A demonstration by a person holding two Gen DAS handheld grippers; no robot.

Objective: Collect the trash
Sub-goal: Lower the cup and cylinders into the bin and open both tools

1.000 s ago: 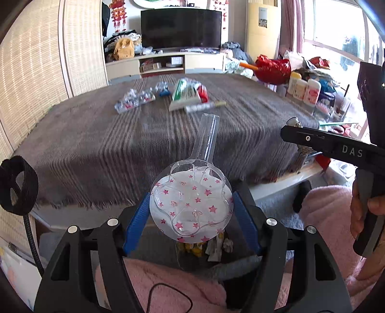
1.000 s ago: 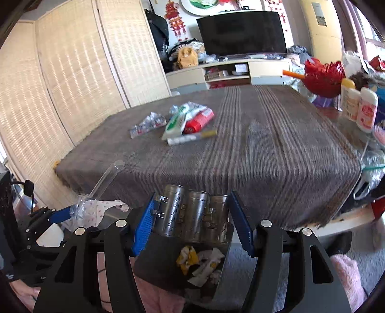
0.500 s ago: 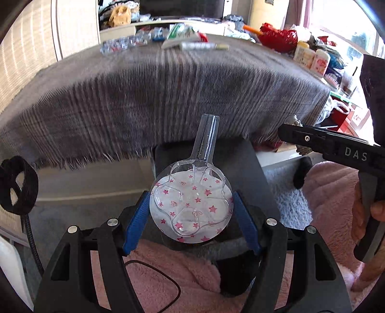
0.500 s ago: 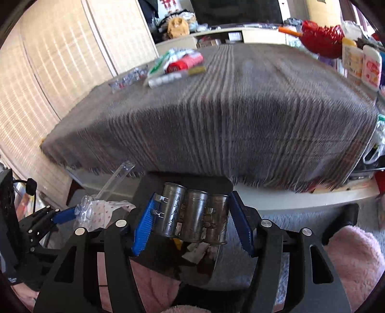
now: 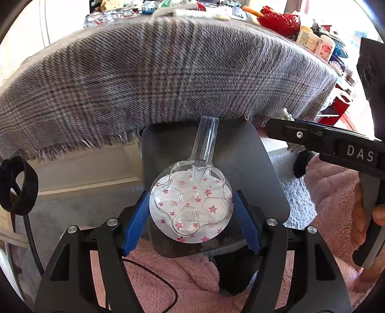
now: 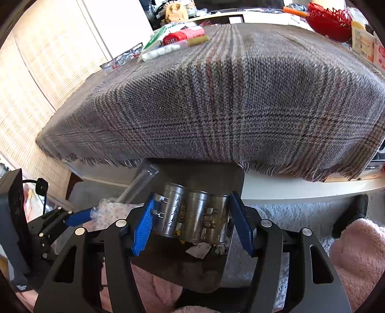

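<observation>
We hold both grippers tilted downward over the bin [image 5: 269,183], a dark container standing on the floor just below the table's near edge. The left gripper [image 5: 191,211] pinches a clear blister pack [image 5: 192,207] by its round sides, both blue pads pressed against it. The right gripper [image 6: 192,216] clamps a bundle of cans [image 6: 192,214], three dull metal cylinders side by side, the pads tight on the two outer ones. In the left view the right gripper's black body crosses above the bin's right corner, with a hand [image 5: 368,216] wrapped round its grip. In the right view the left gripper [image 6: 96,213] sits at the bin's left side with the pack in its jaws.

The plaid cloth [image 6: 216,101] on the table overhangs the bin's far rim, its fringe hanging just above it. Pink fleece [image 5: 187,277] lies on the near side of the bin. On the tabletop, well beyond the bin, lie tubes and wrappers [image 6: 173,43], and a red basket [image 6: 329,21] stands further right.

The pack is a paw-shaped bubble over white card printed with pink stars, with a clear tube pointing towards the bin's far rim. It hangs over the bin's opening. The cans hang over the opening too, above scraps of paper [image 6: 199,248] inside.
</observation>
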